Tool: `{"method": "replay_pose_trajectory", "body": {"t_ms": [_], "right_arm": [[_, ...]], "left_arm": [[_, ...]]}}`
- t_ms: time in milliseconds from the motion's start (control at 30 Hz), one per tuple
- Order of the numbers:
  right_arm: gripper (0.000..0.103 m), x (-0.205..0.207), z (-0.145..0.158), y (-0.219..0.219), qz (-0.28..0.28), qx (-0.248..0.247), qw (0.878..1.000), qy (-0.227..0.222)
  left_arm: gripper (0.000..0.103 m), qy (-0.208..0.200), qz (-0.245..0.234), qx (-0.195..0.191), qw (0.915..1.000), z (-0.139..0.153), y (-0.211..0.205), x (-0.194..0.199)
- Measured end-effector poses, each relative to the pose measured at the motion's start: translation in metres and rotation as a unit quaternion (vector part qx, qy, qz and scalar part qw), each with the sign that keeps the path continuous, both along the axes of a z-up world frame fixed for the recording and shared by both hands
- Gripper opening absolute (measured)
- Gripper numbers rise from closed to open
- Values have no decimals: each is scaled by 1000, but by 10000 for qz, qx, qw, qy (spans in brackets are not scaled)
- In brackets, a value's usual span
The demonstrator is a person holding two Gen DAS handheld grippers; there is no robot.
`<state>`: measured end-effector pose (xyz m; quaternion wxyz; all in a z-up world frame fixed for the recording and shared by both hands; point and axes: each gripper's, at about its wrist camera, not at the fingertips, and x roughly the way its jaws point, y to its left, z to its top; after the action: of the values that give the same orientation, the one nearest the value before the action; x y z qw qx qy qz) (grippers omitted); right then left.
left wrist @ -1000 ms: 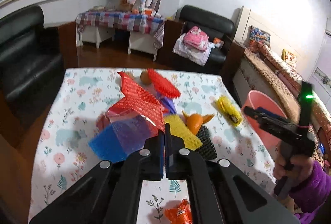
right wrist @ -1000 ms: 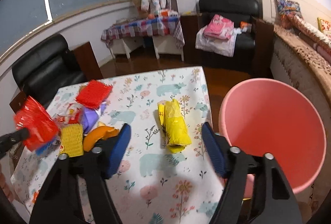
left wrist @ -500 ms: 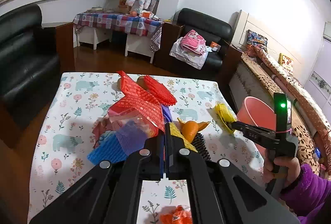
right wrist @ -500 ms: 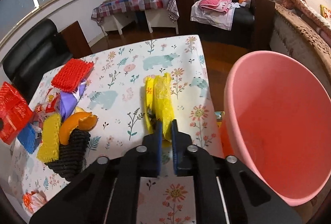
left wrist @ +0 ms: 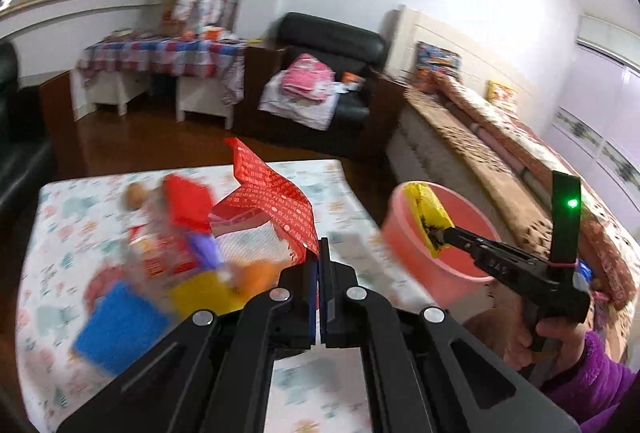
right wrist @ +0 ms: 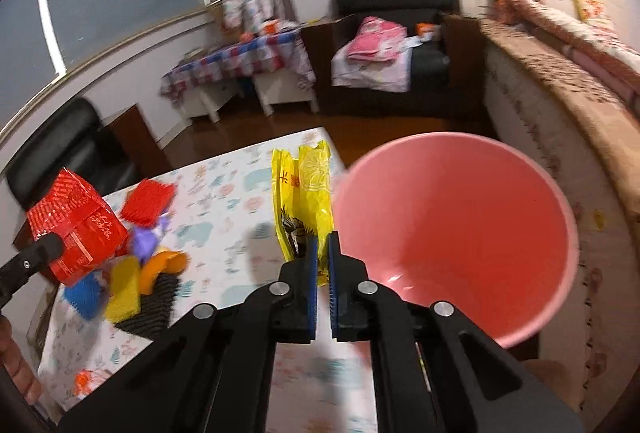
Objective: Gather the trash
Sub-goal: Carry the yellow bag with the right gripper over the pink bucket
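Observation:
My left gripper (left wrist: 319, 253) is shut on a red printed wrapper (left wrist: 272, 197) and holds it above the table; it also shows in the right wrist view (right wrist: 74, 229). My right gripper (right wrist: 323, 245) is shut on a yellow plastic bag (right wrist: 304, 193), lifted off the table next to the rim of the pink bucket (right wrist: 452, 233). In the left wrist view the right gripper (left wrist: 448, 233) holds the yellow bag (left wrist: 426, 217) over the bucket (left wrist: 432, 245).
On the floral tablecloth (right wrist: 232, 193) lies a pile of trash: a red scrubber (right wrist: 148, 201), purple wrapper (right wrist: 146, 239), orange piece (right wrist: 164, 265), yellow pad (right wrist: 124, 289), blue pad (right wrist: 84, 293), black pad (right wrist: 154, 303). A bed (right wrist: 560, 73) runs along the right.
My right gripper closed on the yellow bag and lifted it off the table toward the pink bucket. My left gripper raised the red wrapper and swung right.

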<state>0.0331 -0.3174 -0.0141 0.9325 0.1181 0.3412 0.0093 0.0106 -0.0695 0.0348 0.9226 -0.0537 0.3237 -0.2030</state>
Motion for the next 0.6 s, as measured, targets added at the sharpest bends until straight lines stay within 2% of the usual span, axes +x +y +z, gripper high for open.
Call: {"method": "replay_pose_trajectory", "body": {"t_ms": [267, 600], "right_arm": [[5, -18, 1, -44, -762, -336, 9965, 55], [5, -20, -11, -77, -1067, -205, 9940, 151]], "left_arm": [[0, -28, -816, 51, 9966, 5, -85, 19], [0, 360, -1378, 88, 9898, -11, -166, 53]]}}
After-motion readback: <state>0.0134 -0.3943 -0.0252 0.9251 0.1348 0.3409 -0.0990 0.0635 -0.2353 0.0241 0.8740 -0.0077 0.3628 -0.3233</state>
